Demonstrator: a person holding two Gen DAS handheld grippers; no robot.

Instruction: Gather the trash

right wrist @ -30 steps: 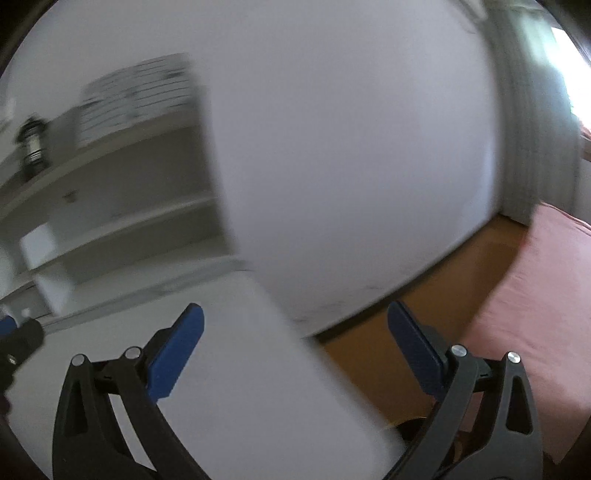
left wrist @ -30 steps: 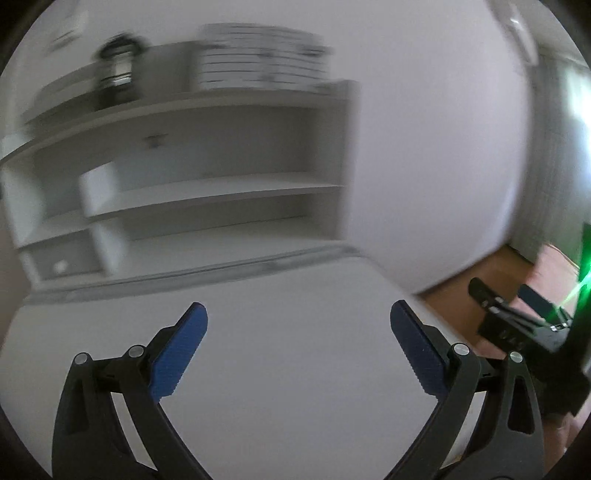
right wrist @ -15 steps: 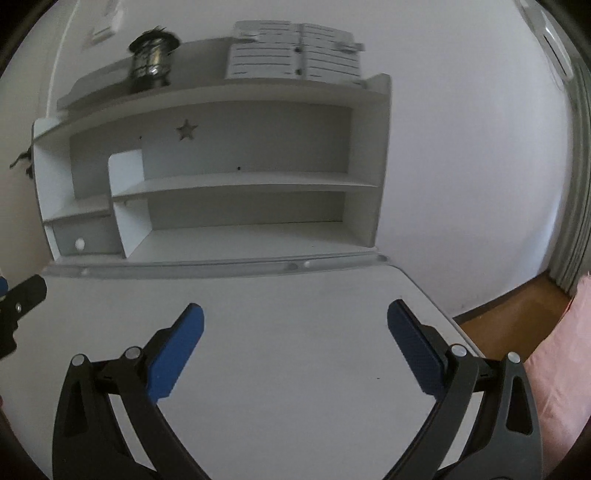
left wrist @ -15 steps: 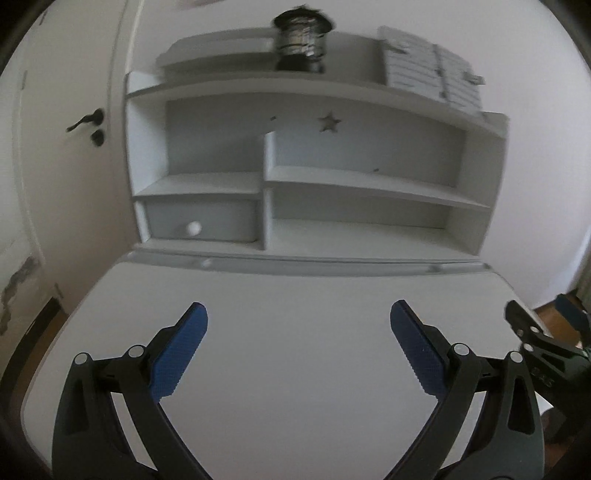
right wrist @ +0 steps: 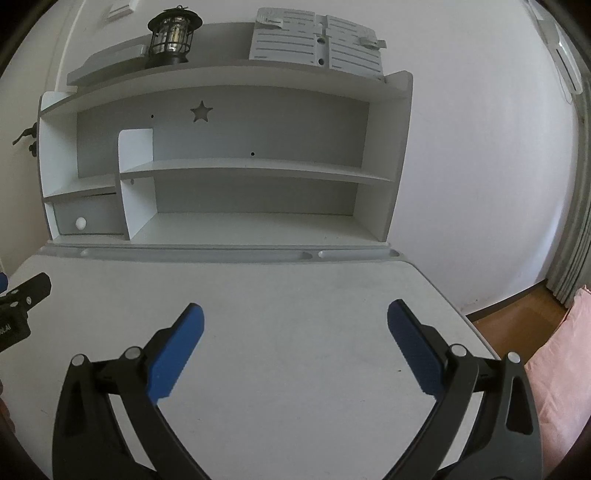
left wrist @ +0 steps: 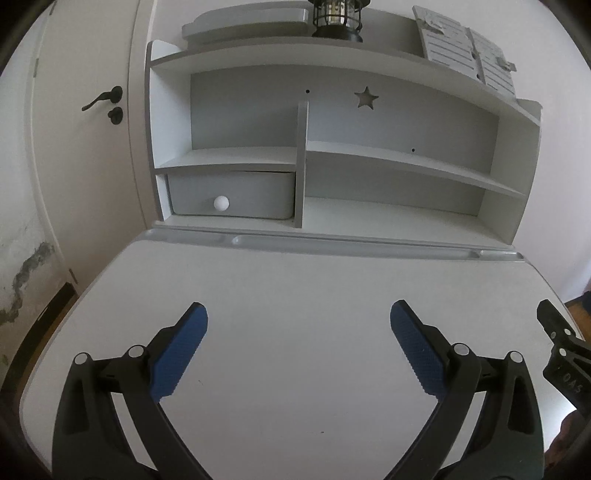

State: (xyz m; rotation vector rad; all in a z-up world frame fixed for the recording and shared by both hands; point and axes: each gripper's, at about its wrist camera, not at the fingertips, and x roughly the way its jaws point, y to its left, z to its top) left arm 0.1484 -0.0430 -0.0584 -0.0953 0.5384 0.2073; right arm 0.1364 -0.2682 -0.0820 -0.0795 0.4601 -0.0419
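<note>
I see no trash in either view. My left gripper [left wrist: 297,325] is open and empty above the white desk top [left wrist: 295,280], its blue pads wide apart. My right gripper [right wrist: 295,325] is open and empty above the same desk [right wrist: 280,288]. The right gripper's black tip [left wrist: 557,332] shows at the right edge of the left wrist view. The left gripper's black tip [right wrist: 22,299] shows at the left edge of the right wrist view.
A white shelf hutch [left wrist: 332,155] stands at the back of the desk, with a small drawer [left wrist: 231,199] at lower left. A black lantern [right wrist: 171,35] and a grey slatted board [right wrist: 314,44] sit on top. A door [left wrist: 74,147] is left, a pink bed [right wrist: 557,362] right.
Both cameras have swung left from the wall and floor onto the desk and hutch, then settled. Both grippers have stayed open.
</note>
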